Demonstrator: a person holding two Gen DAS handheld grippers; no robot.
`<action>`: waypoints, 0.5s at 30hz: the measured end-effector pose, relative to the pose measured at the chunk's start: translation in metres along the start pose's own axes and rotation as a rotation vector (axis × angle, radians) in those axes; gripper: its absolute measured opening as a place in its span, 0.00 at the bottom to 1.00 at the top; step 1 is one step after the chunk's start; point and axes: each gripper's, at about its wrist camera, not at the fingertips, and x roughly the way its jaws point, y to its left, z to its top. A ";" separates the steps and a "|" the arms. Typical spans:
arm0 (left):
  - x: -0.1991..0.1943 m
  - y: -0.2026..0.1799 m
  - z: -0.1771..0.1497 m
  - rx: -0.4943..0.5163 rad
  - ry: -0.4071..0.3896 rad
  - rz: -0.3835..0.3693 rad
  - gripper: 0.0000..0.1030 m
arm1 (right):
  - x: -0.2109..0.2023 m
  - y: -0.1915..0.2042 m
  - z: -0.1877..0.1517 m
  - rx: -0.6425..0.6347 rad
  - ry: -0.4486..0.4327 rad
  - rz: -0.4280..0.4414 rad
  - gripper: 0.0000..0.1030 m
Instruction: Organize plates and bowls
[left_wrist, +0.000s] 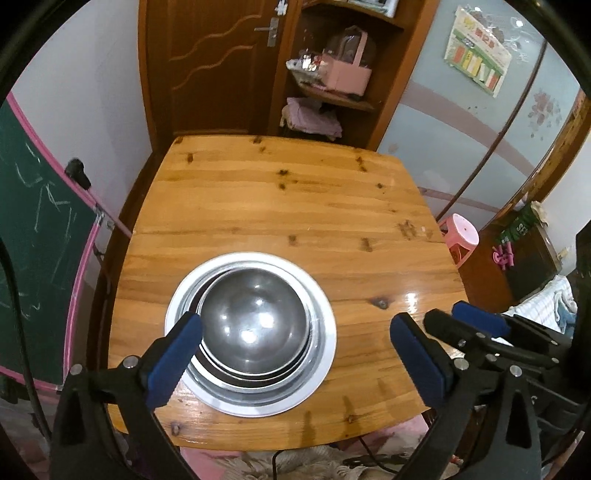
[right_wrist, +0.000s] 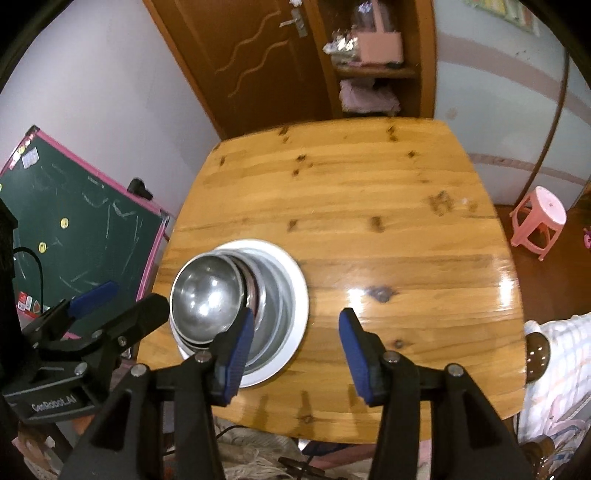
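A stack of steel bowls (left_wrist: 255, 321) sits nested on a white plate (left_wrist: 325, 354) near the front of the wooden table (left_wrist: 280, 206). My left gripper (left_wrist: 295, 362) is open and empty, held above the stack with its jaws spread to either side of it. The stack also shows in the right wrist view (right_wrist: 207, 302) on the white plate (right_wrist: 299, 299). My right gripper (right_wrist: 295, 350) is open and empty, just right of the stack. The right gripper shows in the left wrist view (left_wrist: 476, 325) at the right. The left gripper shows in the right wrist view (right_wrist: 122, 299) at the left.
A green chalkboard (right_wrist: 74, 236) leans left of the table. A brown door (left_wrist: 214, 66) and a shelf with a pink box (left_wrist: 347, 74) stand behind it. A pink stool (right_wrist: 539, 221) stands at the right.
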 end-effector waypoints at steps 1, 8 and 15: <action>-0.003 -0.003 0.000 0.004 -0.009 0.005 0.98 | -0.005 -0.002 0.000 0.001 -0.015 -0.008 0.46; -0.019 -0.031 0.000 0.045 -0.076 0.061 0.98 | -0.031 -0.016 0.000 0.023 -0.107 -0.037 0.47; -0.026 -0.043 0.001 0.034 -0.104 0.102 0.98 | -0.045 -0.020 -0.001 0.021 -0.156 -0.048 0.47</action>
